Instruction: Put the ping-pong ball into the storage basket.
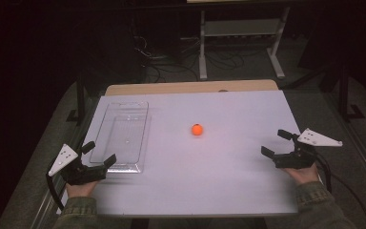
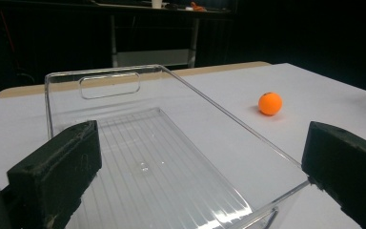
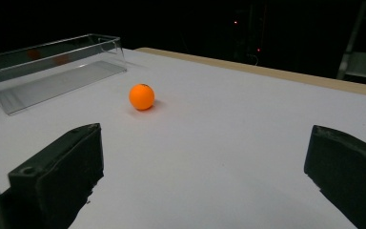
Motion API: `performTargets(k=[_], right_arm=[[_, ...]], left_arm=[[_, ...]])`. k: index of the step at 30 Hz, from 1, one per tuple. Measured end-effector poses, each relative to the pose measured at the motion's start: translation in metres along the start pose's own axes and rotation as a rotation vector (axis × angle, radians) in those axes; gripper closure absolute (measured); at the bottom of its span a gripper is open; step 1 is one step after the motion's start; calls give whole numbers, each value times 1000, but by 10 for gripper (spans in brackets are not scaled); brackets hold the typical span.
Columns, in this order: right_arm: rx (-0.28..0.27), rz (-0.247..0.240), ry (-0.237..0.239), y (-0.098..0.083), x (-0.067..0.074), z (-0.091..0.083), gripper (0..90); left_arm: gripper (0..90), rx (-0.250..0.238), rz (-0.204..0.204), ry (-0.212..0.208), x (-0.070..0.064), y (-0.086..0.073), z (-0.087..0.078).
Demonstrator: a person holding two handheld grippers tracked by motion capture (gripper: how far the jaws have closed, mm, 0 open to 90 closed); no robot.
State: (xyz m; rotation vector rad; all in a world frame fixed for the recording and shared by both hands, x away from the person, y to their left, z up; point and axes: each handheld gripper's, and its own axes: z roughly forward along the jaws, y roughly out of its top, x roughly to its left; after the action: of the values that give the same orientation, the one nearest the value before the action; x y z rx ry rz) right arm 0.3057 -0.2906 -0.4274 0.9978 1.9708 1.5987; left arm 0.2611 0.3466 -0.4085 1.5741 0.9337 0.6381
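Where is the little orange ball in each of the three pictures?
High view: the orange ball lies mid-table, right of the clear tray.
Left gripper view: the ball sits upper right, beyond the tray's long wall.
Right gripper view: the ball sits left of centre, the tray upper left.
Shared landmark: the tray.

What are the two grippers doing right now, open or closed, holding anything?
Left gripper: open, holding nothing, at the near end of the clear tray.
Right gripper: open, holding nothing, apart from the orange ball.
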Motion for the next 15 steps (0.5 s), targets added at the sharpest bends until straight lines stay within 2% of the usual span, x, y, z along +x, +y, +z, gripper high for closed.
performTargets(k=[5, 10, 15], right_arm=[[0, -9, -2, 0, 1, -2, 0], [-2, -16, -6, 0, 3, -4, 0], [-6, -2, -12, 0, 0, -5, 0]], left_arm=[[0, 3, 0, 0, -2, 0, -1], [0, 35, 18, -18, -4, 2, 4], [0, 53, 32, -35, -9, 6, 9]])
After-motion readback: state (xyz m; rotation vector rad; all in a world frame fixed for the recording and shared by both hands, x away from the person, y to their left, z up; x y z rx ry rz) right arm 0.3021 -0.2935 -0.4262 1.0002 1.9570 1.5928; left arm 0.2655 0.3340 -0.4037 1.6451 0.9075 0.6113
